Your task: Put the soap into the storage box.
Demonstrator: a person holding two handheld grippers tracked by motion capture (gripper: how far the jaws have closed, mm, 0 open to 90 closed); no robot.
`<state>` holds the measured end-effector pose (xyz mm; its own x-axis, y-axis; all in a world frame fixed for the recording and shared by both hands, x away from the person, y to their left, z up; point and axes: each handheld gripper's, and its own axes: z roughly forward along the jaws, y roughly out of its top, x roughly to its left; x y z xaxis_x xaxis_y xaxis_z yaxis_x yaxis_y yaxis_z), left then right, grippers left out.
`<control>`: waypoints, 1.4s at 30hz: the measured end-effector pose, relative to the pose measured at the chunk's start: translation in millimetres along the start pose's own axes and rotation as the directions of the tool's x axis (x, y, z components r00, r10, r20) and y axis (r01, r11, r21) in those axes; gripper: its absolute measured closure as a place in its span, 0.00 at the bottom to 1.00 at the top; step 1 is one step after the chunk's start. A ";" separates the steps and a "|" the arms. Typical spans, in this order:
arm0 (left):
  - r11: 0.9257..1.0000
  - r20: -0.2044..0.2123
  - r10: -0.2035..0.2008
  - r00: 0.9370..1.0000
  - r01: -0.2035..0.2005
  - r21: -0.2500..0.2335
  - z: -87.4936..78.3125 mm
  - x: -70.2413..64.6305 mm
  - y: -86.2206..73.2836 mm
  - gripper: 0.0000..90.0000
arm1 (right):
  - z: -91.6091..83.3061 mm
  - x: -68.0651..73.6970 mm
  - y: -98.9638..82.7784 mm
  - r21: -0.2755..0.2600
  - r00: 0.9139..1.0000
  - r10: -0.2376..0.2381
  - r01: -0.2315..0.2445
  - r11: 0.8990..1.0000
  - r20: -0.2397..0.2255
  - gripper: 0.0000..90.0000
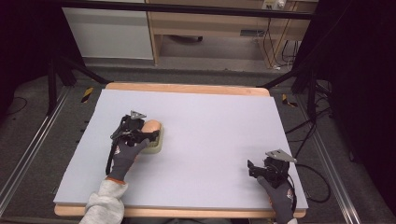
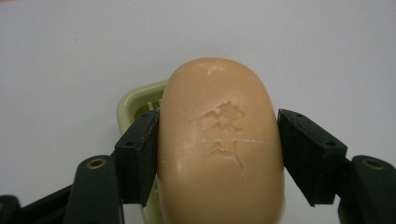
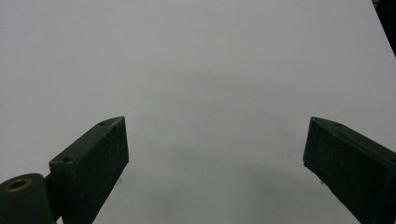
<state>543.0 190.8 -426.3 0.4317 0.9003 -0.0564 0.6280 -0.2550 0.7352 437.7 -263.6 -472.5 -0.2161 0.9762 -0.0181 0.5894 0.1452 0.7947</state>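
grey table (image 1: 210, 130), left claw (image 2: 219, 144) gripping upright soap (image 2: 219, 149)

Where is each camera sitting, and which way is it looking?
High view: above the person's side, looking forward and down on the table; shows both gloved hands, the left gripper and the right gripper.
Left gripper view: rides the left gripper, looking along its jaws shut on the soap over the soap dish.
Right gripper view: rides the right gripper, looking along open jaws at bare table.
Shared: high and left gripper views both show soap and soap dish.
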 end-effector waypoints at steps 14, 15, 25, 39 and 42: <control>0.999 -0.009 -0.006 1.000 0.007 0.031 11.3 4.4 -5.9 0.36 | 0.5 1.1 0.0 0.002 1.000 -0.001 0.001 1.000 -0.004 0.08; 0.999 -0.009 -0.006 1.000 0.007 0.031 11.3 4.4 -5.9 0.36 | 0.5 1.1 0.0 0.002 1.000 -0.001 0.001 1.000 -0.004 0.08; 0.999 -0.010 -0.017 1.000 0.017 0.034 16.0 6.8 -8.7 0.36 | 0.6 1.4 0.0 0.002 1.000 -0.001 0.001 1.000 -0.005 0.08; 0.999 -0.006 -0.013 1.000 0.013 0.050 20.8 6.0 -10.8 0.36 | 0.7 1.5 0.0 0.002 1.000 -0.003 0.003 1.000 -0.005 0.08; 0.999 -0.008 -0.014 1.000 0.014 0.051 21.5 5.8 -11.3 0.36 | 0.6 1.4 0.1 0.002 1.000 -0.002 0.002 1.000 -0.004 0.08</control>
<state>552.4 191.3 -449.4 0.4174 0.9067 -0.0611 0.6666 -0.2598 0.6987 437.8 -262.1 -472.9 -0.2202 0.9753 -0.0168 0.5906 0.1471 0.7934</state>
